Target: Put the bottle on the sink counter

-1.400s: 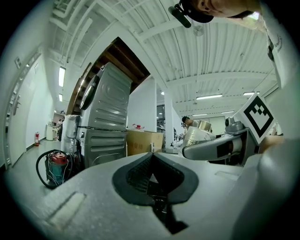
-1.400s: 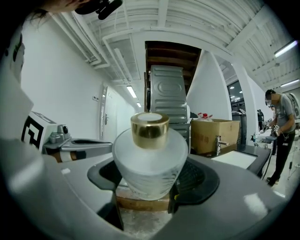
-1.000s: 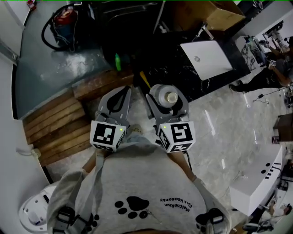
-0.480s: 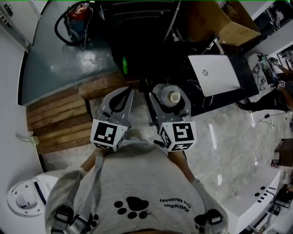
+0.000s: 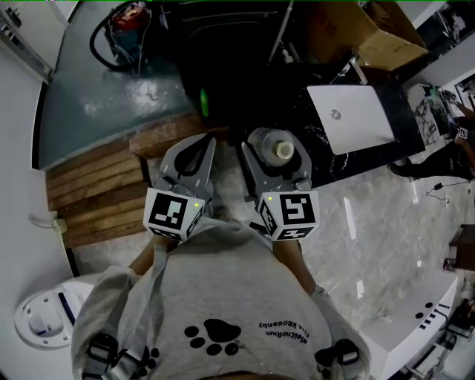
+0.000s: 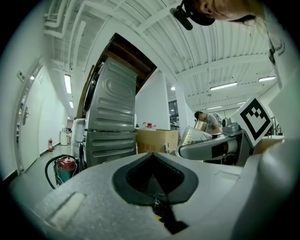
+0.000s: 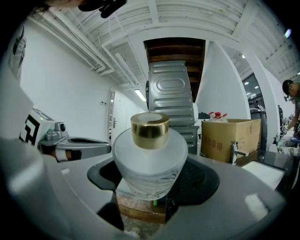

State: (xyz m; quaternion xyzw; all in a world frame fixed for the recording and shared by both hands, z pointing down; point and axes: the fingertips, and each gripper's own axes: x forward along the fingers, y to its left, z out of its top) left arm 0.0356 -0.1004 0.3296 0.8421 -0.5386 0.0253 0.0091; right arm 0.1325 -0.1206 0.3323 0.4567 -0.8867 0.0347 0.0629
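Observation:
A frosted glass bottle (image 5: pixel 277 151) with a gold cap stands upright between the jaws of my right gripper (image 5: pixel 274 162), which is shut on its wide body. In the right gripper view the bottle (image 7: pixel 150 161) fills the middle, and its cap (image 7: pixel 150 130) points up. My left gripper (image 5: pixel 202 150) hangs beside it, shut with nothing in it; its jaws (image 6: pixel 151 154) meet at the tips. The black marble sink counter (image 5: pixel 401 111) lies ahead to the right, with a white basin (image 5: pixel 349 115) and a faucet (image 7: pixel 234 152).
A cardboard box (image 5: pixel 364 30) sits at the counter's far end. Stacked grey machines (image 6: pixel 110 117) stand ahead. Wooden slats (image 5: pixel 96 193) lie on the left, with a red vacuum and hose (image 5: pixel 122 18) behind them. A person (image 6: pixel 208 123) stands far off on the right.
Both grippers, the right one with the bottle, have moved a little forward toward the counter. The basin now lies nearer in the head view. The grip looks unchanged.

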